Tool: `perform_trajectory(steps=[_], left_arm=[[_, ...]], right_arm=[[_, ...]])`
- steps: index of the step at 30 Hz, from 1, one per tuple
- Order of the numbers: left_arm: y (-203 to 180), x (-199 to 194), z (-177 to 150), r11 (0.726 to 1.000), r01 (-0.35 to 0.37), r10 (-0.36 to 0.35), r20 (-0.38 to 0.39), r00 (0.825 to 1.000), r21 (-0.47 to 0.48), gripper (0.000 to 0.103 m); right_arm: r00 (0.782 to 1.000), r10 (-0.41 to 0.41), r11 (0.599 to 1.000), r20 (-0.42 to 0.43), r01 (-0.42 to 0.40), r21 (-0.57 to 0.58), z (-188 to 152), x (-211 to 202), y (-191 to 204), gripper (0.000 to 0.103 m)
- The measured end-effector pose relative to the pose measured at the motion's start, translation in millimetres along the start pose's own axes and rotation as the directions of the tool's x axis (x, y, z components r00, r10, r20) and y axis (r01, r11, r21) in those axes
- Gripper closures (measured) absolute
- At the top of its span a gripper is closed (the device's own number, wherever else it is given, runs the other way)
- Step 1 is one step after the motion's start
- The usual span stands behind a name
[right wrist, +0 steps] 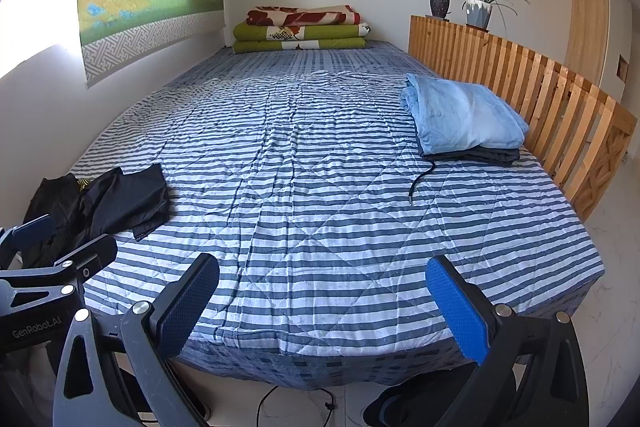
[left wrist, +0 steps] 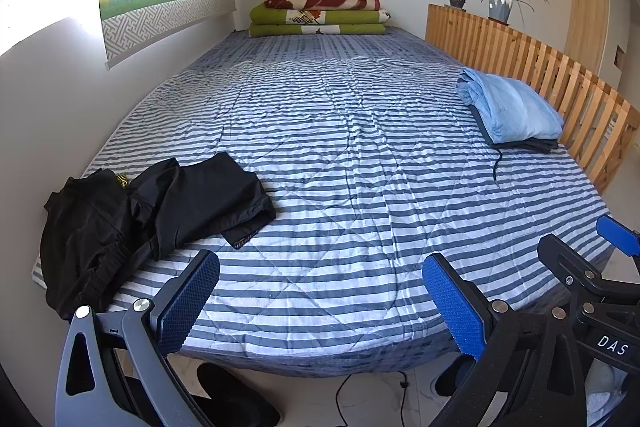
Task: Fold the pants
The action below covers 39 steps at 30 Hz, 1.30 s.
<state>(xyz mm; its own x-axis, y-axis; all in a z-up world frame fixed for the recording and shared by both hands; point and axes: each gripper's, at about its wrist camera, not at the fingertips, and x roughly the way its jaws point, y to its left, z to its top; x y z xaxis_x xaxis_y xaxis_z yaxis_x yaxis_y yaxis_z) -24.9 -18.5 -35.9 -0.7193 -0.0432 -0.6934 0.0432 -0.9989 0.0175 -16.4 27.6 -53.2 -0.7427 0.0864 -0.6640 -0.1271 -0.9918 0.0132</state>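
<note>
Bed: striped quilt point(left wrist: 340, 167) spread flat, wall on one side, wooden slat rail point(left wrist: 532, 67) on the other; I use the quilt as my landmark.
Pants: black pants point(left wrist: 152, 211) lie crumpled at the quilt's near wall-side corner, legs overlapping, waistband towards the edge as far as I can judge.
Other laundry: light blue folded cloth point(left wrist: 512, 107) on a dark garment at the quilt's rail side, well apart from the pants; folded blankets point(left wrist: 320, 15) at its far end.
Left tongs: my left gripper point(left wrist: 320, 299) is spread wide, empty, above the quilt's near edge, just beside the pants.
Right tongs: my right gripper point(right wrist: 324, 299) is equally wide and empty, over the near edge, farther towards the rail.
Step in hand: reaching for the pants.
How I would do it well: pinch the waistband at two separated points, lift, then drag to the quilt's bare middle so the legs straighten before any fold.
</note>
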Motion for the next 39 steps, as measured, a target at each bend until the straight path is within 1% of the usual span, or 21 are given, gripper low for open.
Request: perform_trajectory(steps=[23, 30, 39], left_arm=[[3, 10, 0, 1.000, 0.001, -0.001, -0.004, 1.000, 0.003, 0.000], [3, 12, 0, 1.000, 0.001, -0.001, -0.001, 1.000, 0.000, 0.000], [6, 9, -1, 1.000, -0.004, 0.004, 0.002, 1.000, -0.002, 0.000]], right_arm=[[1.000, 0.002, 1.000, 0.006, -0.002, 0.001, 5, 9, 7, 0.003], [1.000, 0.008, 1.000, 0.001, -0.008, -0.010, 4, 10, 8, 0.008], [1.000, 0.006, 1.000, -0.007, -0.006, -0.019, 6, 10, 10, 0.008]])
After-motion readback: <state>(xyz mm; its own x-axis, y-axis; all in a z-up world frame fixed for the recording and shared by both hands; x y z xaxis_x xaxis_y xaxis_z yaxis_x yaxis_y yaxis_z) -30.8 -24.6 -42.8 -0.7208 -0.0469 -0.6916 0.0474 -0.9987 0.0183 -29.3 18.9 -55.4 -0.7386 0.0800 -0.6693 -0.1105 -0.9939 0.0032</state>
